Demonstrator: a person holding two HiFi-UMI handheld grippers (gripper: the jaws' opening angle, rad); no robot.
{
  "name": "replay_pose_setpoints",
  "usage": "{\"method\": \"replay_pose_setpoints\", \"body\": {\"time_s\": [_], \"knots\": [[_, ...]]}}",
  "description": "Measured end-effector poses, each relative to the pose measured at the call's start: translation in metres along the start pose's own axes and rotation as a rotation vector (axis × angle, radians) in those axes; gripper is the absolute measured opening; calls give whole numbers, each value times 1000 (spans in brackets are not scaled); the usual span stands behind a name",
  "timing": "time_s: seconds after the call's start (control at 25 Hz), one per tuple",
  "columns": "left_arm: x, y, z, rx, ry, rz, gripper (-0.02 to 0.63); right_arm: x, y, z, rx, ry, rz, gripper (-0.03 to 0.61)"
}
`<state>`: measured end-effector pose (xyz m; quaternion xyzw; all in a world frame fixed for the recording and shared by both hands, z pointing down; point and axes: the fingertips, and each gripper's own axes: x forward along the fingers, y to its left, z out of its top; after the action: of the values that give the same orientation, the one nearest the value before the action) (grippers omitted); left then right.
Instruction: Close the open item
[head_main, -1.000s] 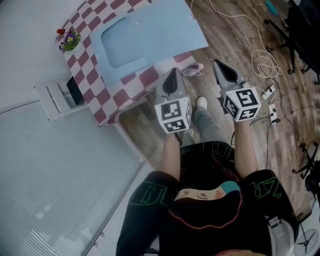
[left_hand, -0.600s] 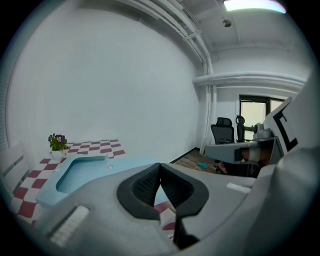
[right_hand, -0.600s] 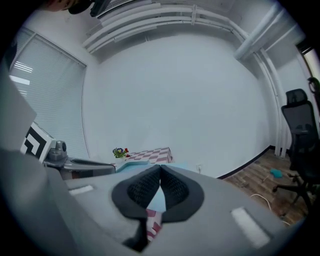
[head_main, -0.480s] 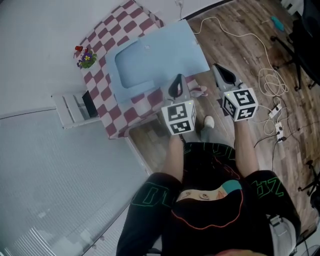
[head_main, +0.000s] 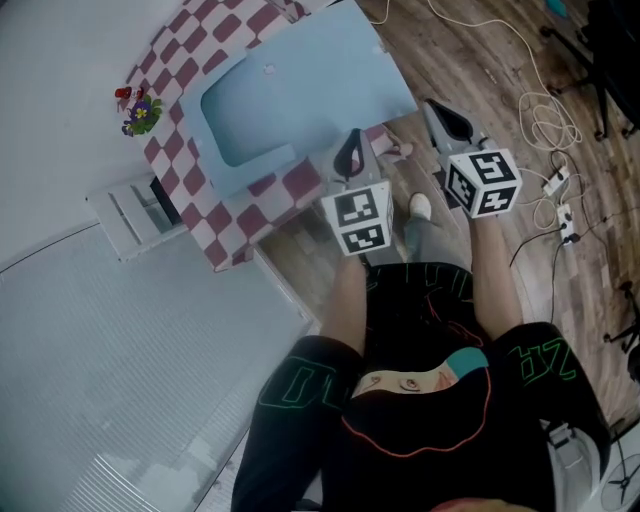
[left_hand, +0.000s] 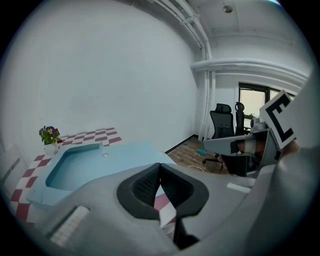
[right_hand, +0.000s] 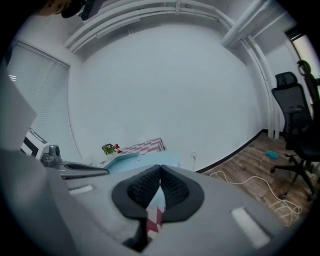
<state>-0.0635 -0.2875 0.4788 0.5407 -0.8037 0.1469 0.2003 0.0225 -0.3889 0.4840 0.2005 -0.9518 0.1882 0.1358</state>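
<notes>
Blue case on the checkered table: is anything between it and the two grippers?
Nothing visible does. The left gripper and right gripper, both shut and empty, hang near the blue case with only air between.

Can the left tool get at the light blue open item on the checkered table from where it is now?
Probably yes. The left tool, shut and empty, points at the light blue item ahead, with only bare checkered table between them. The flowers sit at the far corner.
</notes>
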Motion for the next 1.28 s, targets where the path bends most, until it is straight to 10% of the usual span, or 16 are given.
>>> {"method": "replay_pose_setpoints", "body": {"time_s": [0.6,0.68,1.28], "knots": [[31,6,-48,87,129,-68,8,29,-13,-79,157,96,-101,7],[37,4,-49,105,134,-80,8,32,-16,-88,192,111,-105,95],[45,16,-59,225,165,-98,8,61,-13,-109,502,49,-36,156]]}}
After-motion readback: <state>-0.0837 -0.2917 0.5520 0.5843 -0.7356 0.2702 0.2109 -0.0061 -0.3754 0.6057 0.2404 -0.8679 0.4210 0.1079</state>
